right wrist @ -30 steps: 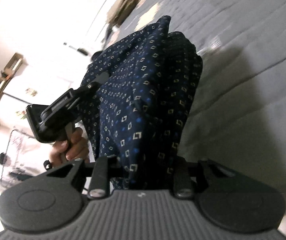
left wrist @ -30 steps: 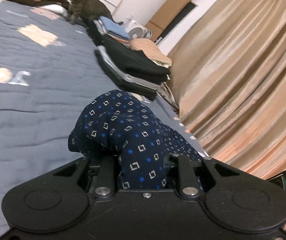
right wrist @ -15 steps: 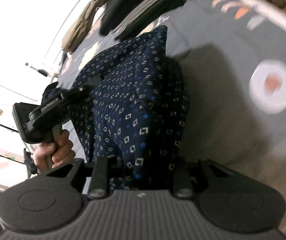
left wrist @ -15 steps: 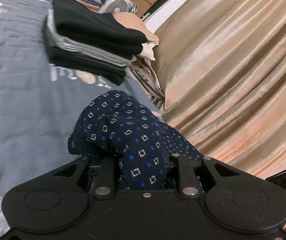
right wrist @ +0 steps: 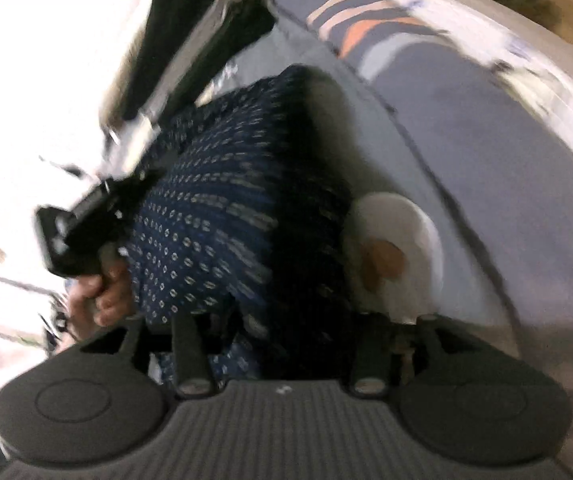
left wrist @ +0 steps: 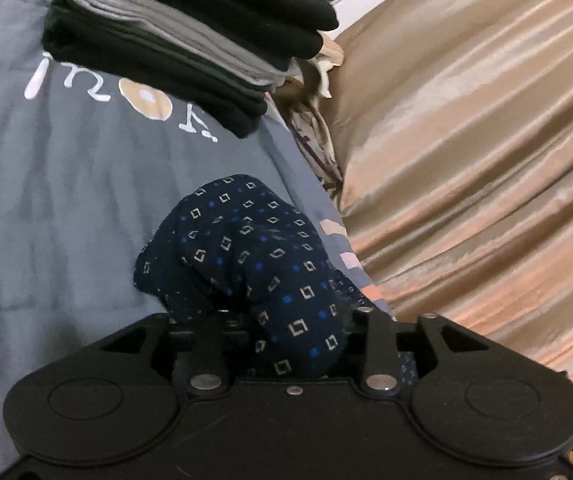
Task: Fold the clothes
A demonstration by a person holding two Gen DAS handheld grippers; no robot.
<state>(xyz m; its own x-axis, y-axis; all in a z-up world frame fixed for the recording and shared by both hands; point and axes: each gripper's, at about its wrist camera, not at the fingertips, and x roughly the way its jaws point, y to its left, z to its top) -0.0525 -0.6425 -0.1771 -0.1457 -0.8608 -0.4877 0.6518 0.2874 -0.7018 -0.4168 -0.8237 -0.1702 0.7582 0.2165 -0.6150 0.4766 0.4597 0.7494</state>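
Note:
A navy garment with small white and blue squares (left wrist: 254, 256) is bunched between the fingers of my left gripper (left wrist: 290, 332), which is shut on it above the grey bedspread (left wrist: 66, 200). In the blurred right wrist view the same garment (right wrist: 226, 216) hangs between both grippers. My right gripper (right wrist: 274, 344) is shut on its near end. The left gripper (right wrist: 82, 228) shows at the left, held by a hand. The fingertips of both grippers are hidden by cloth.
A stack of folded black and grey clothes (left wrist: 190, 36) lies on the bedspread just beyond the garment. Tan curtains (left wrist: 466, 160) hang along the bed's right edge. The bedspread carries a white round print (right wrist: 394, 252) next to the garment.
Both grippers have carried the garment toward the folded stack and the curtain-side bed edge. The stack now looms much closer. The right view has become motion-blurred.

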